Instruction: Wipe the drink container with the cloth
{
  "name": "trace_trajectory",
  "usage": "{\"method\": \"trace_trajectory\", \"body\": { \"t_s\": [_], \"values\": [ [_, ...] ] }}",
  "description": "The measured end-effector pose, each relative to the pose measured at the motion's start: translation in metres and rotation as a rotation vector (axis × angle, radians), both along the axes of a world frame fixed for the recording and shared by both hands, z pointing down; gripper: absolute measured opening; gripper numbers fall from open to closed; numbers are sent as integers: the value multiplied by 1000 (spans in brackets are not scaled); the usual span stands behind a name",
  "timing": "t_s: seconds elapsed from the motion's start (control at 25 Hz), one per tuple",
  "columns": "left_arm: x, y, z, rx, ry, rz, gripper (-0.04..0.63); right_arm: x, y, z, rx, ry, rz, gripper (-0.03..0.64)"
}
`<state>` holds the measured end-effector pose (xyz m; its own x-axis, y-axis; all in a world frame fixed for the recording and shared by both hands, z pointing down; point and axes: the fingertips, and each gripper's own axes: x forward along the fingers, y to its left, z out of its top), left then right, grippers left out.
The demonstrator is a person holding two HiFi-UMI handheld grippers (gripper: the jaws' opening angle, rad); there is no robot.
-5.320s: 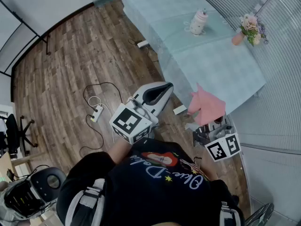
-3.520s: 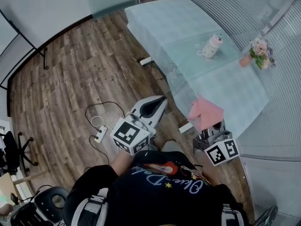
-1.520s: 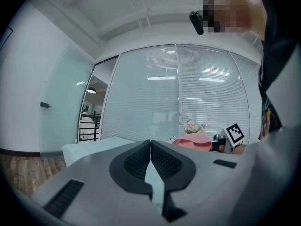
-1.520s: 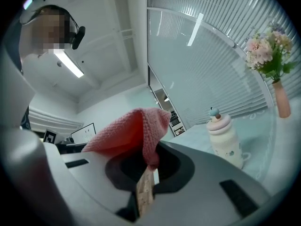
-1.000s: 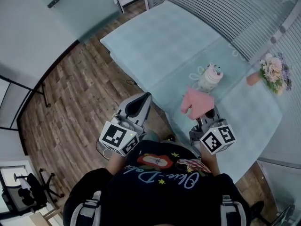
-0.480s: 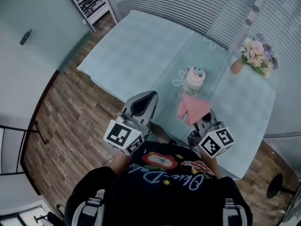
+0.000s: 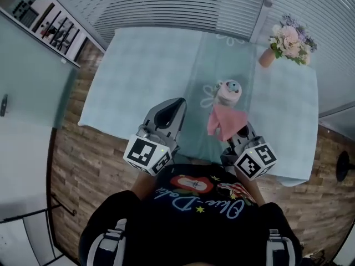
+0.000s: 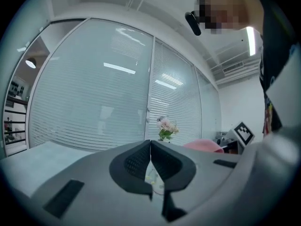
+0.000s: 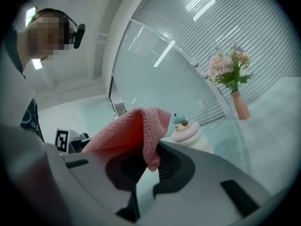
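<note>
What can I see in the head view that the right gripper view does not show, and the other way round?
Only the head view shows the wooden floor. Only the right gripper view shows the jaws of the right gripper closed on a fold of the pink cloth. Both views show the pink cloth, the drink container and the flower vase.
</note>
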<state>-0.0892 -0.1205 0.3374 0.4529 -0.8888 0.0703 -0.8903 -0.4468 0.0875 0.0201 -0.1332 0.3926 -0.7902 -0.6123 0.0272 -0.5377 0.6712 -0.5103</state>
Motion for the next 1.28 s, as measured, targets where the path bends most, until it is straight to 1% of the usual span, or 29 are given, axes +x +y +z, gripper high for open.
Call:
{"method": "trace_trajectory", "body": {
  "t_s": [0.24,0.44,0.6,0.68,0.88,1.12,1.28],
  "values": [
    [-21,-22,7,-7,11,120,3,-20,-9,8,-29,10,139,11],
    [-31,-35,9,-3,20,211,3,-26,-16,14,-81,-20,273,9],
    [-43,-42,10,10,3,258,3,-31,-21,19,-94,-22,361,9],
    [-47,-43,10,15,-3,285,3,-31,-24,21,-104,-34,414,9],
    [-49,-46,5,33,4,365,3,-26,-29,31,-160,-19,560,9],
    [-47,-46,10,18,25,460,3,-17,-38,43,-216,-81,704,9],
    [-46,-43,15,-3,50,496,3,-9,-44,47,-233,-116,762,9]
  ]
}}
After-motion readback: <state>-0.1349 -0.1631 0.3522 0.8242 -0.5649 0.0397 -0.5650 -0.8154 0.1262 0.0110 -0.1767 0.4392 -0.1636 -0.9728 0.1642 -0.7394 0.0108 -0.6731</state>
